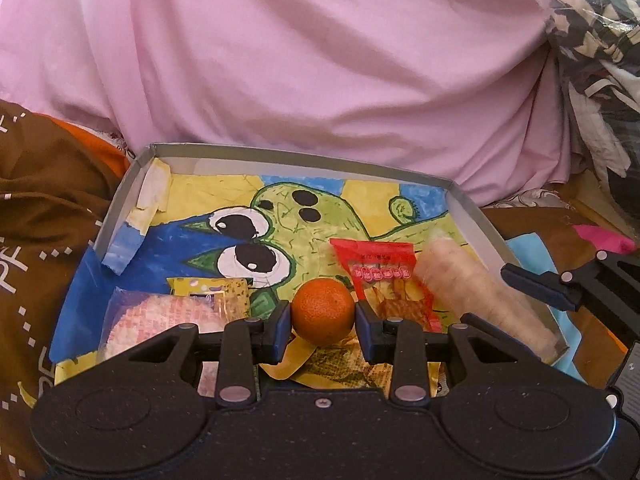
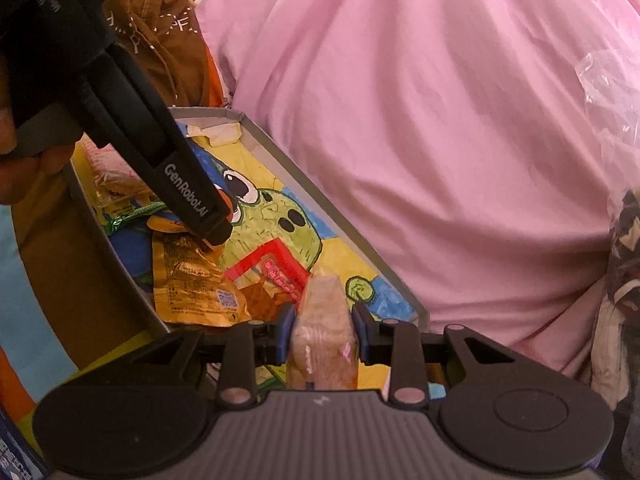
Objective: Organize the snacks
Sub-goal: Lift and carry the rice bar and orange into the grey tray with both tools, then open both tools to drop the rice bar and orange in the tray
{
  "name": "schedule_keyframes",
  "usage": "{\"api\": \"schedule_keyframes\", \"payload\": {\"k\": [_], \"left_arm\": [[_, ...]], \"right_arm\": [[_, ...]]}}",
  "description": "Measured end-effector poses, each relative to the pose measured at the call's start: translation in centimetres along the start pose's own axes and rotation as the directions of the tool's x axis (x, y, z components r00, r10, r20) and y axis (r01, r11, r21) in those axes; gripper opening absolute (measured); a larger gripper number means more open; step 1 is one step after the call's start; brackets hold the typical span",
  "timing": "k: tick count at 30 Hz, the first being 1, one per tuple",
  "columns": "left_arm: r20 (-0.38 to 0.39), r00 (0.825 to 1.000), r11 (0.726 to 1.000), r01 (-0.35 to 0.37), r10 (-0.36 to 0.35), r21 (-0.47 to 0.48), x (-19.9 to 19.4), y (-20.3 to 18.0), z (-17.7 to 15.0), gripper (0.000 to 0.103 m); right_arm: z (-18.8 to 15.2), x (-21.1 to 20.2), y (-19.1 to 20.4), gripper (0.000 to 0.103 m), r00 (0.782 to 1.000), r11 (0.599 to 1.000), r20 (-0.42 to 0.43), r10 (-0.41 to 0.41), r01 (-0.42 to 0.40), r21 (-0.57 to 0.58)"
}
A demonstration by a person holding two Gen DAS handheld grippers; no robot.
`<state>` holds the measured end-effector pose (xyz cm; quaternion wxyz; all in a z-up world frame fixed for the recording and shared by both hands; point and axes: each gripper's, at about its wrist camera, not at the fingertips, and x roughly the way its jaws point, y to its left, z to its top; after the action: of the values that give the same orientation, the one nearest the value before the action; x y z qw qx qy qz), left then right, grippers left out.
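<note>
Snacks, left wrist view: five in the tray (image 1: 476,216).
Orange (image 1: 323,309): one, low over the near middle of the tray, just above a gold pouch (image 1: 340,372).
Left gripper (image 1: 322,318): both blue pads press the orange's sides, one each side; clamped on it.
Red packet (image 1: 386,280): one, flat on the tray floor just right of the orange.
Cracker roll (image 1: 476,292): one pale clear-wrapped roll along the tray's right wall, blurred.
Pink pack (image 1: 160,320): one at the near left, touching a small yellow packet (image 1: 218,290).
Right gripper: part of it shows at the right edge (image 1: 560,284), outside the tray wall.
Tray floor: one painted green cartoon figure with two big eyes.
Backdrop: pink sheet (image 1: 320,60) behind the tray, brown cloth (image 1: 48,200) at left.

Snacks, right wrist view: cracker roll (image 2: 322,332) sits between the right gripper (image 2: 323,334) pads, end toward the camera; pads closed on its wrapper.
Red packet (image 2: 272,268): one, just beyond the roll.
Gold pouch (image 2: 192,284): one, left of it, against the tray (image 2: 352,240) wall.
Left gripper (image 2: 218,230): reaches down from the upper left, tips near the pouch's top; the orange is only an orange sliver behind it.
Pink sheet (image 2: 440,120): fills the right.
</note>
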<state>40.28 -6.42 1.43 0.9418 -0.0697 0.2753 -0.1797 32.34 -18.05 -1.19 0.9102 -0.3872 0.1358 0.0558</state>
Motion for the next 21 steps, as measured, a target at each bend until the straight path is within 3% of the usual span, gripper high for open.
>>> {"api": "schedule_keyframes", "payload": {"k": [4,6,16,18,21], "left_arm": [[-0.002,1.000,1.000,-0.009,0.009,-0.010,0.0,0.2,0.0,0.039],[0.002,1.000,1.000,-0.009,0.009,-0.019,-0.1,0.3,0.0,0.047],[0.069,0.998,0.999,0.007,-0.004,-0.052,-2.8,0.1,0.7,0.086],[0.089,0.996,0.998,0.013,-0.008,-0.057,-3.8,0.0,0.8,0.095],[0.121,0.993,0.998,0.000,0.007,-0.061,-5.6,-0.1,0.8,0.102]], "right_arm": [[0.0,0.1,0.1,0.038,1.000,1.000,-0.008,-0.003,0.003,0.017],[0.1,0.0,0.0,0.041,1.000,0.999,-0.010,-0.001,0.001,0.033],[0.2,-1.5,-1.4,0.080,1.000,0.989,0.008,-0.023,0.021,0.145],[0.3,-2.1,-1.7,0.084,0.999,0.984,0.018,-0.034,0.030,0.174],[0.5,-3.3,-2.3,0.092,0.998,0.975,0.029,-0.052,0.045,0.220]]}}
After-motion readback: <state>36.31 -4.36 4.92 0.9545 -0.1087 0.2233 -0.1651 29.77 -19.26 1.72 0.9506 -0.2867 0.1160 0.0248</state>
